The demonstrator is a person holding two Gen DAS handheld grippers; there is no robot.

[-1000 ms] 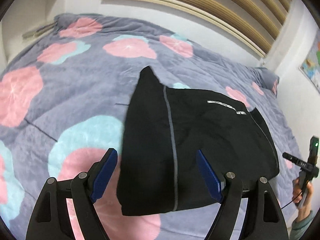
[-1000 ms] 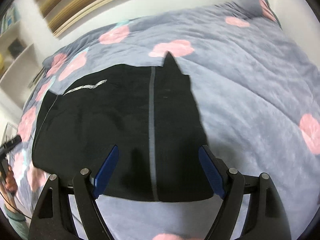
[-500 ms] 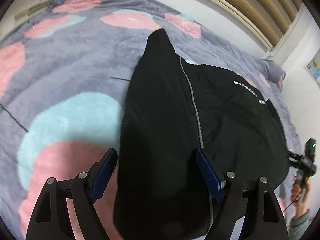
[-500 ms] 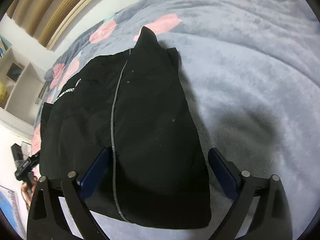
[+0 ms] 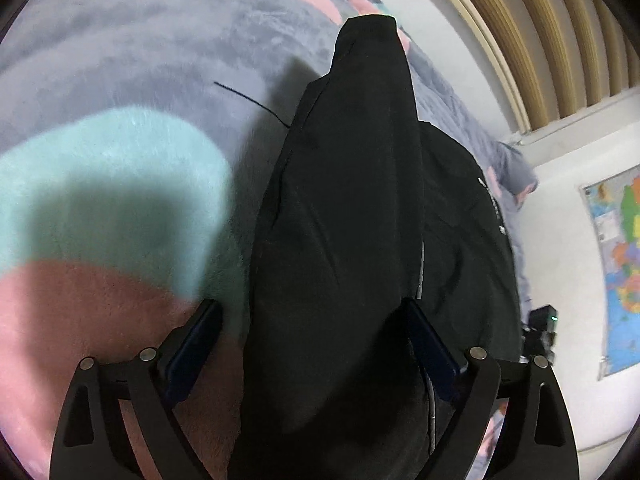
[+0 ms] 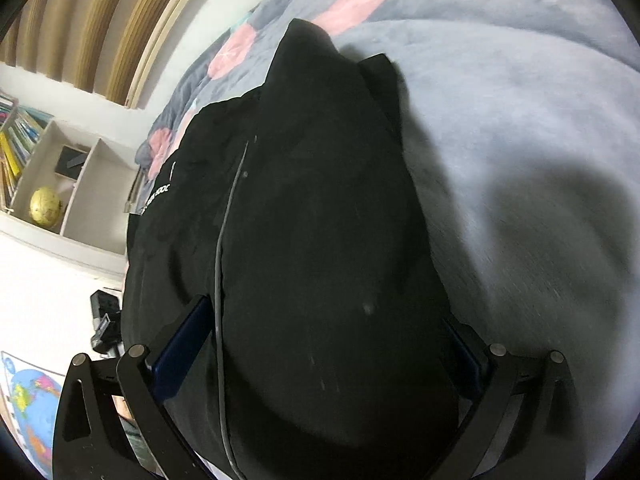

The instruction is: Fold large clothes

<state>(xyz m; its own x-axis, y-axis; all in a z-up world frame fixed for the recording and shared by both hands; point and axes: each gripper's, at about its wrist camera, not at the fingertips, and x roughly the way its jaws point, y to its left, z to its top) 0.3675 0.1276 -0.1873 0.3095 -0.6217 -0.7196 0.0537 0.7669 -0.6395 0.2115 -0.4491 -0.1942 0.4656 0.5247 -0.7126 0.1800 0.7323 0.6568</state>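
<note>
A large black garment (image 5: 340,208) with a thin grey stripe and white lettering lies partly folded on a grey bed cover. My left gripper (image 5: 312,332) is open and low over the garment's near edge, with the fabric running between its blue pads (image 5: 196,340). The same garment fills the right wrist view (image 6: 320,220). My right gripper (image 6: 324,340) is open too, its fingers straddling the opposite edge of the fabric. Neither gripper is closed on the cloth.
The grey bed cover (image 5: 120,60) has pink and teal flower patches. A slatted wooden headboard (image 5: 540,32) and white wall stand behind. A shelf with books and a gold globe (image 6: 44,208) shows in the right wrist view. A map poster (image 5: 616,264) hangs on the wall.
Both grippers have dropped down and moved in close to the garment's opposite edges, so the fabric now sits between their open fingers. The garment itself has not moved.
</note>
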